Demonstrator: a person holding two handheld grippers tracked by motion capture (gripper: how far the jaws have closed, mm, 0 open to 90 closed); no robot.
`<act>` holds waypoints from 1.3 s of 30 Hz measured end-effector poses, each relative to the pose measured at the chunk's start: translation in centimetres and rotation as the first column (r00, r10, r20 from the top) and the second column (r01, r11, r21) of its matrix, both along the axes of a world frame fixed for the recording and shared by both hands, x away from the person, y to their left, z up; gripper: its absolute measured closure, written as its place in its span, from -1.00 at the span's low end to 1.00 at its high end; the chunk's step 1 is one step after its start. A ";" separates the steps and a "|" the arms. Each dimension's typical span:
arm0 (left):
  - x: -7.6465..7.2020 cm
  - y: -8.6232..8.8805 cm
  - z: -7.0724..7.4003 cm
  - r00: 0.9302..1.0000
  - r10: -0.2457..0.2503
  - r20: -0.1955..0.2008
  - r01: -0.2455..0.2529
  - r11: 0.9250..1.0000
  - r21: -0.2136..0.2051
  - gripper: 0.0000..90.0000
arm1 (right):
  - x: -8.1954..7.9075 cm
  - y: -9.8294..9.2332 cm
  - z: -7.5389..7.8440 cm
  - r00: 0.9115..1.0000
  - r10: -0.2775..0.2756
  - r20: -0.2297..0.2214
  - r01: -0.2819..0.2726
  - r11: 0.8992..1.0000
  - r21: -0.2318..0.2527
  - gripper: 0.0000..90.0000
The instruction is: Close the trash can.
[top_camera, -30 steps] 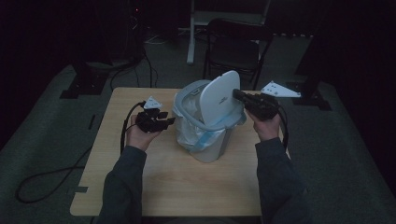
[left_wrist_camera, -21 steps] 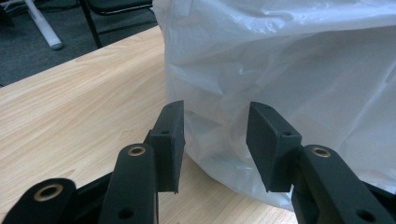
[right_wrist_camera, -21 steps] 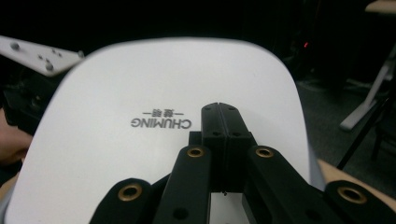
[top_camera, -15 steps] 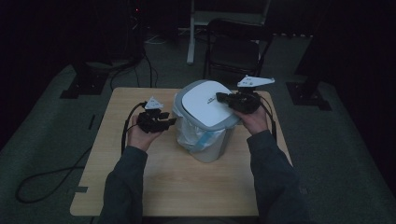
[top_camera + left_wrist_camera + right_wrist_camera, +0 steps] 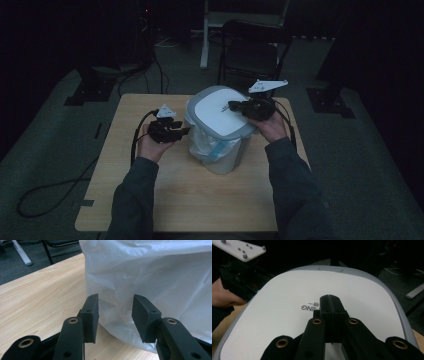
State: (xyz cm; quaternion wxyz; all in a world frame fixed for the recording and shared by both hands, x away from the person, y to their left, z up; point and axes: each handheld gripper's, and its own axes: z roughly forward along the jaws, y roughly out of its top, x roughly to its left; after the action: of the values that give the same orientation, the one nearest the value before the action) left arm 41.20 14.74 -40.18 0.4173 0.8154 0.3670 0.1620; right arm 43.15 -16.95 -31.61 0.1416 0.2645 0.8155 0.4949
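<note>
Bin lid (image 5: 223, 113): stiff, smooth, likely slippery; best pressed flat. Right gripper (image 5: 234, 106) closed, empty, over it. Left gripper (image 5: 186, 131) half-open beside soft, crinkly liner bag (image 5: 150, 277).

Wooden table (image 5: 190, 200); lidded bin (image 5: 220, 150) standing near middle.

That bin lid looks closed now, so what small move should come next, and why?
Probably lift the right hand-held gripper off the lid: its jaws are shut over the lid, which lies flat on the bin, while the left hand-held gripper stands open beside the bag.
</note>
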 end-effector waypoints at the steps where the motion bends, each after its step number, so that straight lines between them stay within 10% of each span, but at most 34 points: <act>1: 0.0 0.0 0.0 1.000 -0.001 0.000 0.001 1.000 0.001 0.29 | -0.1 0.2 0.1 1.000 0.002 0.000 -0.002 1.000 -0.017 1.00; 39: 0.3 -0.4 -0.3 1.000 -0.016 -0.021 0.017 1.000 0.016 0.32 | 1.0 1.7 1.2 0.999 0.045 0.005 -0.044 0.993 -0.109 1.00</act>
State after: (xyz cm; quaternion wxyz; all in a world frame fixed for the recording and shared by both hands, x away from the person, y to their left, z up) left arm 41.53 14.37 -40.47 0.4082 0.8234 0.3633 0.1530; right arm 44.20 -15.28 -30.43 0.1480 0.2364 0.8463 0.4538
